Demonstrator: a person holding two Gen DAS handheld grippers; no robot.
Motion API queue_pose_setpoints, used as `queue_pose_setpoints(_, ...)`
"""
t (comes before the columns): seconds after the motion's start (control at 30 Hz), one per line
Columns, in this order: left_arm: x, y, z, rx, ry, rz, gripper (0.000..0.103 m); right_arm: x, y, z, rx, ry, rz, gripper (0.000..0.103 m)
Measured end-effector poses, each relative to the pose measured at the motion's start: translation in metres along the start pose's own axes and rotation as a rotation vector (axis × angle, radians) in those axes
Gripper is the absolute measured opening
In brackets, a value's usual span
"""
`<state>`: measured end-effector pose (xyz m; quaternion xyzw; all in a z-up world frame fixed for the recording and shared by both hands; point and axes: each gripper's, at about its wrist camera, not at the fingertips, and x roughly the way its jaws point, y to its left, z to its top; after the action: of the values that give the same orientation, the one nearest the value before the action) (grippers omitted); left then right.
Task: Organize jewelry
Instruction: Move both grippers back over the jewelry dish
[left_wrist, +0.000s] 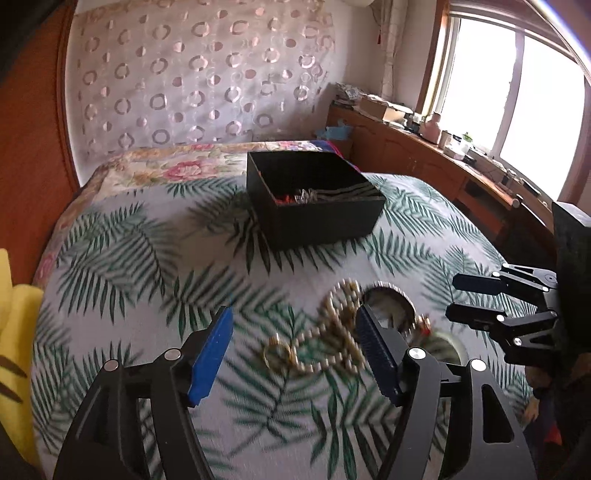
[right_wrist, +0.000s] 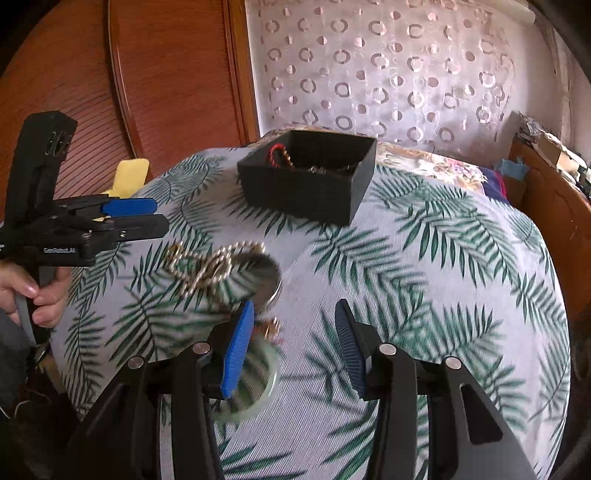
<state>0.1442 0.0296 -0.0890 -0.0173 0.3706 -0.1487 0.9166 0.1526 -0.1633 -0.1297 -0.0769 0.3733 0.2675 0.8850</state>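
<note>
A black box (left_wrist: 314, 206) with some jewelry inside sits on the leaf-print bedspread; it also shows in the right wrist view (right_wrist: 310, 181), where a red bracelet (right_wrist: 275, 152) lies in it. A gold bead chain (left_wrist: 332, 332) lies between my left gripper's fingers with a gold ring (left_wrist: 277, 352) and a silver bangle (left_wrist: 391, 302) beside it. My left gripper (left_wrist: 295, 321) is open just above them. In the right wrist view the chain (right_wrist: 207, 266), the bangle (right_wrist: 266, 273) and a pale green bangle (right_wrist: 258, 387) lie by my open, empty right gripper (right_wrist: 295, 317).
A wooden headboard with a lace cover (left_wrist: 199, 74) stands behind the bed. A wooden cabinet (left_wrist: 424, 155) with clutter runs under the window on the right. A yellow cloth (left_wrist: 14, 325) lies at the left bed edge.
</note>
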Motion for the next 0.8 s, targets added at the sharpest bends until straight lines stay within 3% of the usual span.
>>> queue_pose_setpoints(0.17,-0.008,-0.003,-0.02,-0.008,0.017,-0.001,0.066,0.0,0.003,-0.011,0.01,0.03,0.021,0.048)
queue_pose_setpoints(0.23,-0.011,-0.003,-0.027,-0.01,0.022,0.001,0.066,0.002,0.007,-0.018,0.002,0.045,0.024,0.036)
queue_pose_setpoints(0.33,-0.013,-0.006,-0.035,-0.007,0.029,0.007,0.066,0.009,0.009,-0.022,-0.024,0.067,0.003,0.026)
queue_pose_setpoints(0.47,-0.014,-0.014,-0.042,0.01,0.037,0.025,0.066,0.009,0.01,-0.023,-0.04,0.056,-0.002,0.025)
queue_pose_setpoints(0.57,-0.013,-0.019,-0.044,0.018,0.045,0.025,0.055,0.009,0.012,-0.024,-0.051,0.053,-0.01,0.026)
queue_pose_setpoints(0.7,-0.005,-0.026,-0.044,0.033,0.068,0.033,0.032,0.01,0.012,-0.024,-0.056,0.055,-0.005,0.028)
queue_pose_setpoints(0.8,0.002,-0.028,-0.04,0.032,0.082,0.03,0.026,0.009,0.009,-0.024,-0.034,0.052,0.016,0.028)
